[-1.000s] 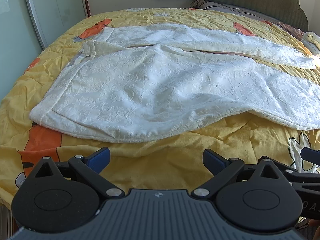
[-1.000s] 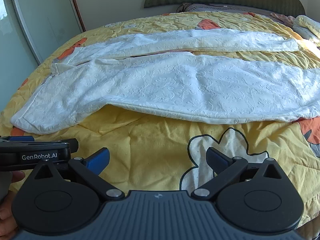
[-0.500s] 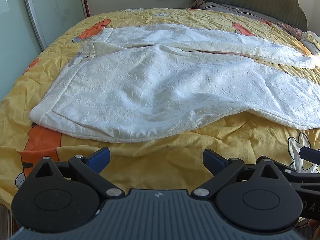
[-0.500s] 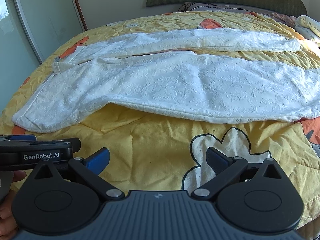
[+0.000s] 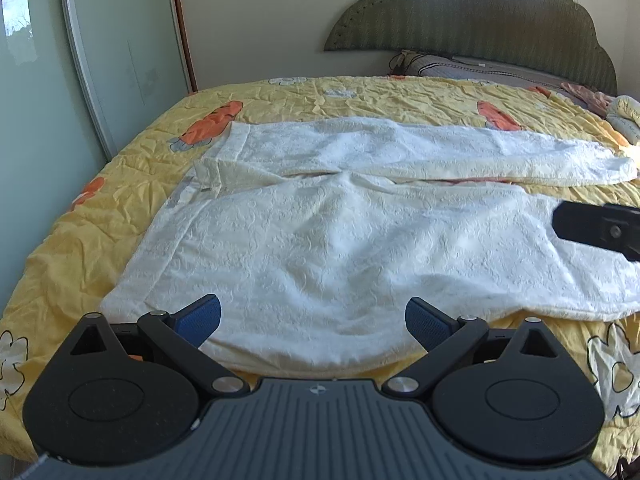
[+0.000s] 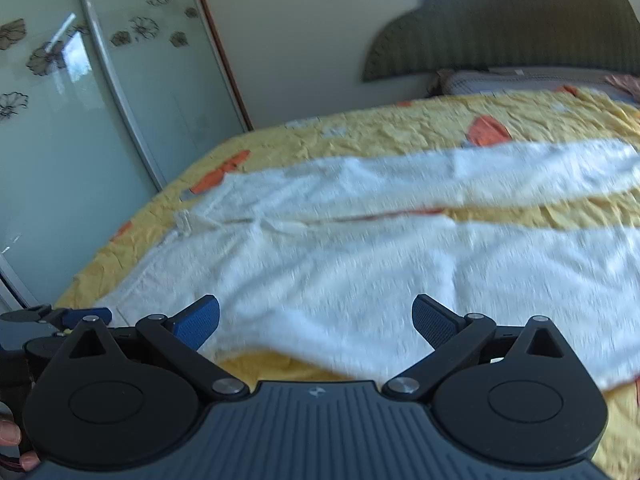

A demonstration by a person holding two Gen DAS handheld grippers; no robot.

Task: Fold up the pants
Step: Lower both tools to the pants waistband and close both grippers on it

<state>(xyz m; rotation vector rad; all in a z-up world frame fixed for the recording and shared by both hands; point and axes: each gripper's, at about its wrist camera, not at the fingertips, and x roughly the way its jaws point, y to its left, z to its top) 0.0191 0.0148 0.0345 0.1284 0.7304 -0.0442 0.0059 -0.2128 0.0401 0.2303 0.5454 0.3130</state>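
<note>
White textured pants (image 5: 340, 240) lie spread flat on the yellow bedspread (image 5: 120, 216), waistband at the left, two legs running right. My left gripper (image 5: 313, 322) is open and empty, low over the near edge of the pants by the waist end. My right gripper (image 6: 316, 322) is open and empty, over the near edge of the near leg (image 6: 360, 280); that view is blurred. The right gripper's black body (image 5: 600, 230) shows at the right of the left wrist view. The left gripper's blue fingertip (image 6: 86, 314) shows at the far left of the right wrist view.
A green headboard (image 5: 472, 12) and a grey pillow (image 5: 480, 68) stand at the far end of the bed. Glass sliding doors (image 5: 100, 60) run along the left side. Folded bedding (image 5: 626, 116) lies at the far right. A hand (image 6: 12, 440) holds the left gripper.
Both grippers have moved forward and down from the bed's front edge to the near edge of the pants. The right wrist view is now motion-blurred. Both stay open.
</note>
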